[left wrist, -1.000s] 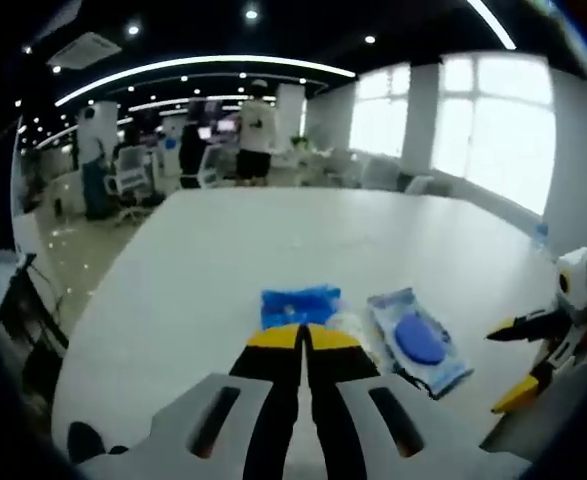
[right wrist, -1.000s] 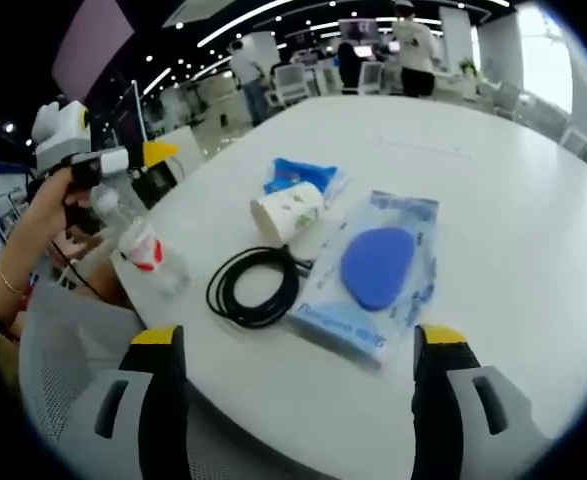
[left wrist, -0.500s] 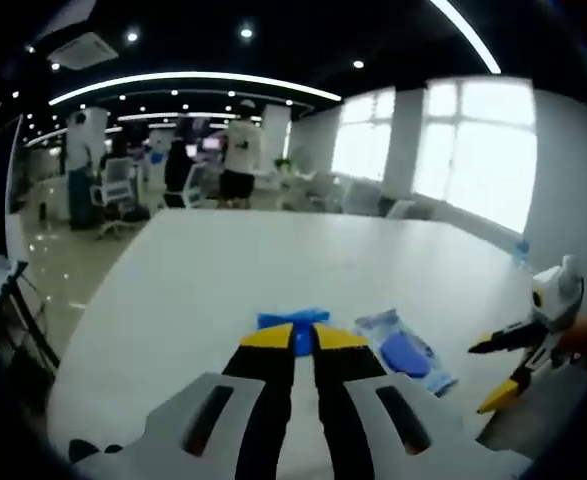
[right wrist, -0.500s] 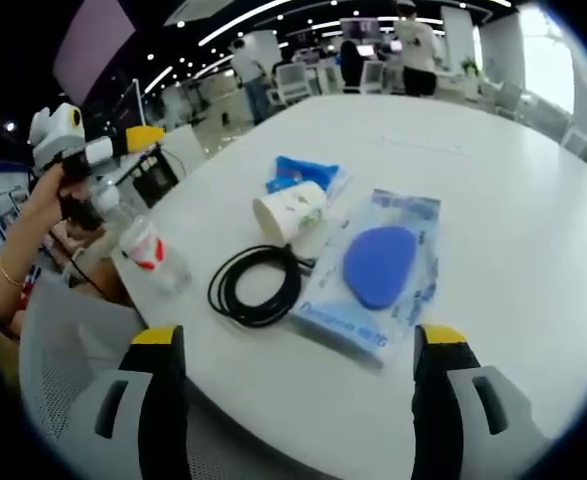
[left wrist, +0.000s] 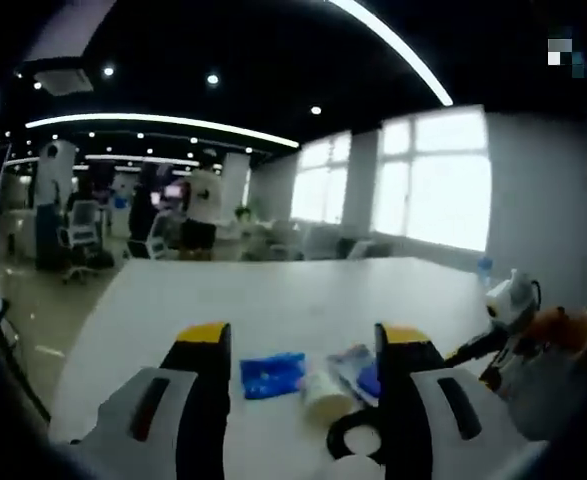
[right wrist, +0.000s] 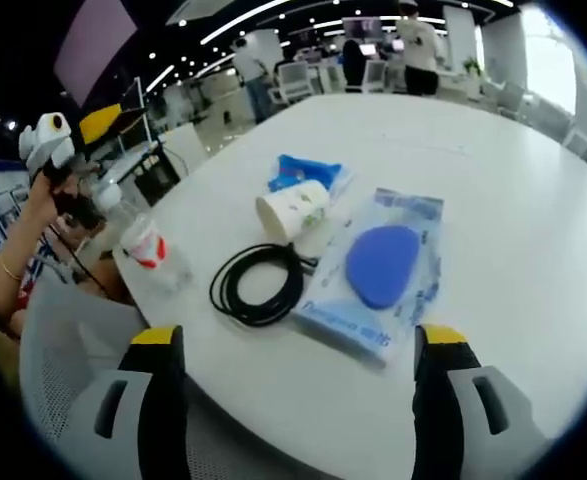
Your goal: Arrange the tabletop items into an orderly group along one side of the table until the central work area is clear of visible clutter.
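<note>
Near desk [right wrist: 493, 200] edge — paper cup [right wrist: 293, 211] on its side, coiled black cable [right wrist: 256, 284], wipes pack [right wrist: 376, 272], blue packet [right wrist: 303, 172], plastic bottle [right wrist: 151, 247]. Left gripper [left wrist: 301, 345] and right gripper [right wrist: 298, 350] — jaws spread, empty.

My left gripper [left wrist: 301, 345] hangs over the near edge of the long white table [left wrist: 273, 295], its yellow-tipped black jaws spread wide apart and holding nothing. Between them lie a crinkled blue plastic packet [left wrist: 270, 373], a pale paper cup on its side [left wrist: 325, 392] just right of it, and a clear wipes pack with a blue oval lid [left wrist: 361, 372] beside the cup. A black coiled cable [left wrist: 345, 436] sits nearest me. My other gripper [left wrist: 493, 335] shows at the right edge.
</note>
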Demonstrator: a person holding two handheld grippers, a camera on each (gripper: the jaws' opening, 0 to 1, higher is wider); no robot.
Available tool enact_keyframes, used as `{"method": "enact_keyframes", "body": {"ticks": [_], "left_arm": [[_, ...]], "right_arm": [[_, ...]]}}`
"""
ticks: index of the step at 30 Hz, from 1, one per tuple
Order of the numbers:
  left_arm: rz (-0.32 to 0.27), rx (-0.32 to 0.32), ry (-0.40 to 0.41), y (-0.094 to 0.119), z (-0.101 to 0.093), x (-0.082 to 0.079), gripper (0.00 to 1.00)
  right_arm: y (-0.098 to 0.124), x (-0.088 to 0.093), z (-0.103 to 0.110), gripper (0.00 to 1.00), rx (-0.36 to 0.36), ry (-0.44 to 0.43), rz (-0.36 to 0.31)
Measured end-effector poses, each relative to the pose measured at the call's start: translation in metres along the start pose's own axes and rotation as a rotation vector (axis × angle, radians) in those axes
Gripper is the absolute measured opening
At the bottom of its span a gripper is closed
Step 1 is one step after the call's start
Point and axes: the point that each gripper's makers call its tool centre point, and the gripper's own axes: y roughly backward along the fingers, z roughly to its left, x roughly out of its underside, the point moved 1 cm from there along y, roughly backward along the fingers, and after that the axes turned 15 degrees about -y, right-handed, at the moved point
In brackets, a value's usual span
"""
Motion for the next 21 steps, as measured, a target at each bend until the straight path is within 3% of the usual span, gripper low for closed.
{"method": "enact_keyframes", "body": {"ticks": [3, 10, 18, 21], "left_arm": [[-0.051, 0.049, 0.025, 0.003, -0.009, -0.005, 0.73], [-0.062, 0.095, 0.031, 0.008, -0.018, 0.006, 0.99], [-0.014, 0.168, 0.018, 0.016, -0.029, 0.025, 1.0], [0.014, 0.151, -0.003, 0.02, -0.027, 0.033, 0.99]], "right_arm": [[0.0, 0.001, 0.001, 0.94, -0.003, 0.005, 0.007], [0.0, 0.002, -0.001, 0.94, 0.003, 0.003, 0.007], [-0.001, 0.005, -0.001, 0.94, 0.006, 0.01, 0.022], [-0.001, 0.005, -0.001, 0.94, 0.007, 0.01, 0.025]]}}
